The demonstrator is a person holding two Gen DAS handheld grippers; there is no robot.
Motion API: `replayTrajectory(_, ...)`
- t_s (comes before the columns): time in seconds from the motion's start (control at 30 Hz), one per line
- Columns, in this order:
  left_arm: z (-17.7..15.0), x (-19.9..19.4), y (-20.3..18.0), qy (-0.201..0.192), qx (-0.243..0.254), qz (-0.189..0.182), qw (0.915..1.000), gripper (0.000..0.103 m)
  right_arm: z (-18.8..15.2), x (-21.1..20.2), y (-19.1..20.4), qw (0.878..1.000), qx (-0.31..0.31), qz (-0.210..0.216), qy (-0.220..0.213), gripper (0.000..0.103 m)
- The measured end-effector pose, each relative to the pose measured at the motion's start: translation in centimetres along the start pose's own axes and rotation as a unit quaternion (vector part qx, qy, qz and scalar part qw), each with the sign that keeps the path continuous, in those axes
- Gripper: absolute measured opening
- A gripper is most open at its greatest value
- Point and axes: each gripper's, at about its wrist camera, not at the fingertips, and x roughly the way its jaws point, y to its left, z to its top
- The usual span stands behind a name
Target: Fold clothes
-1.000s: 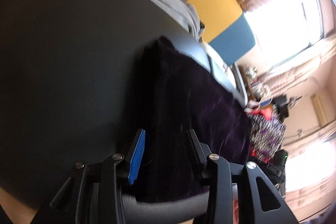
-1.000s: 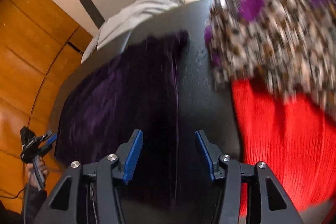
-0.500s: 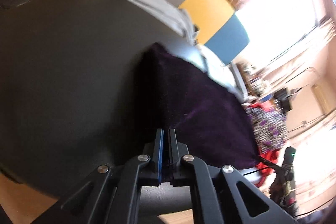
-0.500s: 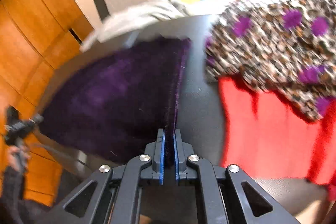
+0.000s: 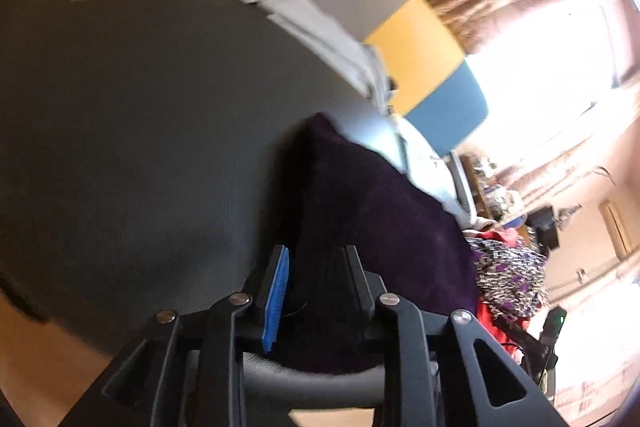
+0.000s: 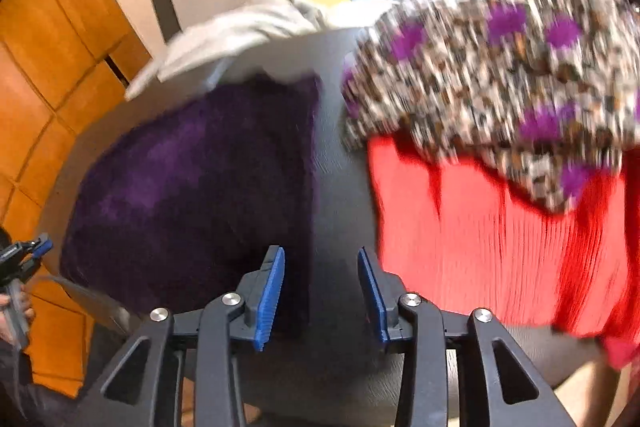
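Observation:
A dark purple garment point(image 6: 192, 171) lies folded flat on the dark grey table point(image 6: 336, 187). It also shows in the left wrist view point(image 5: 380, 227). My left gripper point(image 5: 316, 267) is open at the garment's near left corner, with cloth lying between its fingers. My right gripper point(image 6: 322, 267) is open at the garment's near right edge, its left finger over the cloth and its right finger over bare table. My left gripper also shows small at the left edge of the right wrist view point(image 6: 24, 255).
A red pleated garment point(image 6: 500, 235) and a leopard-and-purple patterned one point(image 6: 500, 75) lie right of the purple garment. A grey-white garment point(image 6: 240, 27) lies at the table's far edge. The grey table point(image 5: 120, 107) spreads to the left. Yellow, blue and grey panels point(image 5: 420, 59) stand behind.
Half a second ago both grippers were shut on the purple garment's near edge. Both have now opened and let go, and the garment rests on the table.

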Motion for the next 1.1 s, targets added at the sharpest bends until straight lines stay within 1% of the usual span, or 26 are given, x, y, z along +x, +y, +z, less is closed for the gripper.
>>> replayTrajectory(0.03, 0.2, 1.1, -0.9, 0.008, 0.012, 0.000, 0.9999, 0.028, 0.8, 0.0, 0.6, 1.000, -0.003, 0.012, -0.010, 0.059)
replayTrajectory(0.1, 0.3, 2.8, -2.1, 0.032, 0.036, 0.005, 0.9988, 0.028, 2.2, 1.8, 3.0, 0.999, -0.017, 0.035, -0.006, 0.060)
replayTrajectory(0.17, -0.4, 4.2, -2.7, 0.060, 0.061, 0.029, 0.9959, 0.028, 3.3, 4.0, 5.3, 0.998, -0.035, 0.055, 0.005, 0.060)
replayTrajectory(0.2, -1.1, 4.5, -2.5, 0.076, 0.067, 0.040, 0.9940, 0.027, 3.4, 4.8, 6.1, 0.997, -0.041, 0.062, 0.011, 0.060)
replayTrajectory(0.27, -2.4, 4.7, -1.4, 0.097, 0.063, 0.061, 0.9914, 0.027, 3.2, 7.1, 7.3, 0.996, -0.041, 0.075, 0.038, 0.060)
replayTrajectory(0.3, -3.0, 4.3, -0.7, 0.098, 0.061, 0.067, 0.9911, 0.024, 2.9, 8.1, 7.8, 0.995, -0.037, 0.079, 0.051, 0.060)
replayTrajectory(0.33, -3.3, 3.7, 0.0, 0.093, 0.055, 0.065, 0.9920, 0.021, 2.3, 8.7, 7.8, 0.994, -0.038, 0.084, 0.060, 0.060)
replayTrajectory(0.37, -3.5, 3.2, 0.7, 0.087, 0.049, 0.062, 0.9930, 0.021, 1.7, 9.3, 7.8, 0.993, -0.039, 0.089, 0.069, 0.060)
replayTrajectory(0.43, -3.5, 1.9, 1.9, 0.078, 0.026, 0.053, 0.9952, 0.016, 1.1, 9.7, 7.5, 0.992, -0.039, 0.102, 0.058, 0.060)
replayTrajectory(0.47, -3.3, 1.6, 2.2, 0.073, 0.016, 0.045, 0.9962, 0.017, 1.0, 9.8, 7.2, 0.992, -0.033, 0.108, 0.057, 0.060)
replayTrajectory(0.53, -2.7, 1.0, 2.5, 0.062, -0.001, 0.026, 0.9977, 0.023, 1.0, 9.9, 6.7, 0.991, -0.020, 0.125, 0.053, 0.060)
replayTrajectory(0.6, -1.6, 0.3, 2.5, 0.044, -0.006, 0.021, 0.9988, 0.024, 1.1, 10.2, 6.6, 0.990, -0.015, 0.132, 0.050, 0.060)
replayTrajectory(0.67, -0.2, 0.2, 1.8, 0.030, 0.002, 0.018, 0.9994, 0.028, 1.3, 10.5, 6.8, 0.990, -0.017, 0.133, 0.050, 0.061)
replayTrajectory(0.73, 1.4, 0.5, 0.8, 0.019, 0.016, 0.018, 0.9995, 0.030, 1.5, 10.3, 7.1, 0.989, -0.021, 0.135, 0.052, 0.069)
replayTrajectory(0.77, 2.2, 0.9, 0.2, 0.016, 0.026, 0.019, 0.9993, 0.032, 1.7, 10.0, 7.1, 0.990, -0.023, 0.132, 0.047, 0.070)
replayTrajectory(0.8, 3.0, 1.3, -0.4, 0.013, 0.038, 0.024, 0.9989, 0.033, 2.0, 9.7, 7.1, 0.991, -0.024, 0.128, 0.040, 0.071)
replayTrajectory(0.87, 4.6, 3.4, -2.6, 0.012, 0.072, 0.048, 0.9962, 0.034, 2.6, 9.0, 7.1, 0.992, -0.026, 0.119, 0.028, 0.072)
replayTrajectory(0.93, 6.0, 5.0, -3.6, 0.013, 0.097, 0.089, 0.9912, 0.034, 3.2, 8.3, 7.1, 0.993, -0.029, 0.111, 0.015, 0.072)
replayTrajectory(1.0, 7.1, 6.1, -3.3, 0.019, 0.091, 0.100, 0.9906, 0.035, 3.8, 7.6, 7.1, 0.994, -0.031, 0.103, 0.002, 0.072)
replayTrajectory(1.03, 7.8, 6.8, -2.9, 0.024, 0.085, 0.105, 0.9906, 0.038, 4.4, 7.1, 6.3, 0.996, -0.024, 0.091, -0.008, 0.072)
replayTrajectory(1.07, 8.2, 7.3, -2.7, 0.027, 0.085, 0.110, 0.9899, 0.040, 4.9, 6.9, 5.5, 0.996, -0.016, 0.083, -0.014, 0.073)
replayTrajectory(1.1, 8.6, 7.8, -2.6, 0.031, 0.086, 0.115, 0.9892, 0.042, 5.4, 6.7, 4.8, 0.997, -0.010, 0.075, -0.019, 0.077)
